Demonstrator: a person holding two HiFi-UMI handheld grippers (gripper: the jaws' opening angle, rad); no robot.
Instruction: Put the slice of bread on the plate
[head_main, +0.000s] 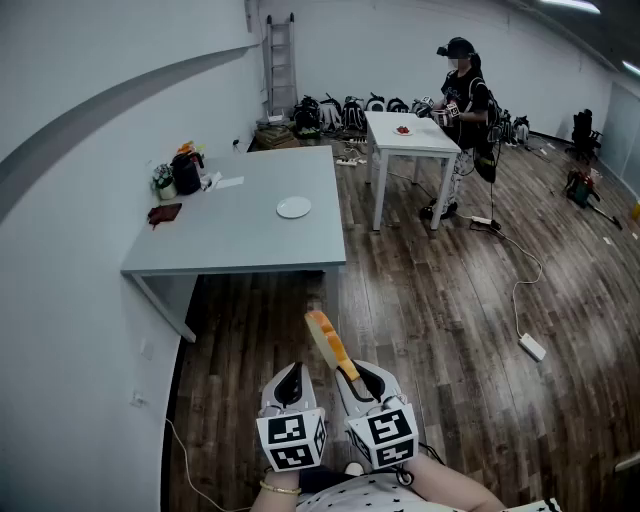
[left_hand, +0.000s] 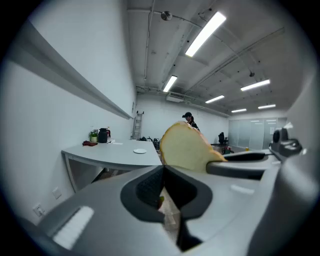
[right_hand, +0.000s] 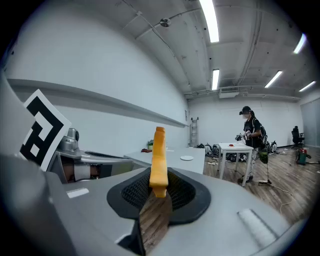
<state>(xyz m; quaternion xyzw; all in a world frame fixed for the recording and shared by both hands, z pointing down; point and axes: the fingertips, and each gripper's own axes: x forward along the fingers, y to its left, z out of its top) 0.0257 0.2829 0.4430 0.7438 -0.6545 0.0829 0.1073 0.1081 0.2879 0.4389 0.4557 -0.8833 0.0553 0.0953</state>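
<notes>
My right gripper (head_main: 352, 378) is shut on a slice of bread (head_main: 328, 345), which stands on edge and sticks up and forward from the jaws. In the right gripper view the bread slice (right_hand: 159, 161) shows edge-on between the black pads (right_hand: 182, 192). The left gripper (head_main: 291, 380) hangs close beside it on the left, shut with nothing held. The bread slice (left_hand: 185, 150) shows broadside in the left gripper view, just right of that gripper (left_hand: 163, 172). A small white plate (head_main: 293, 207) lies on the grey table (head_main: 240, 245) well ahead; the plate (right_hand: 186, 158) is empty.
At the table's far left corner stand a black jug (head_main: 186, 172), a small plant (head_main: 163, 181) and a dark red cloth (head_main: 164, 213). Wooden floor lies between me and the table. A person (head_main: 462, 100) stands at a white table (head_main: 410, 135) further back. Cables and a power strip (head_main: 532, 346) lie at the right.
</notes>
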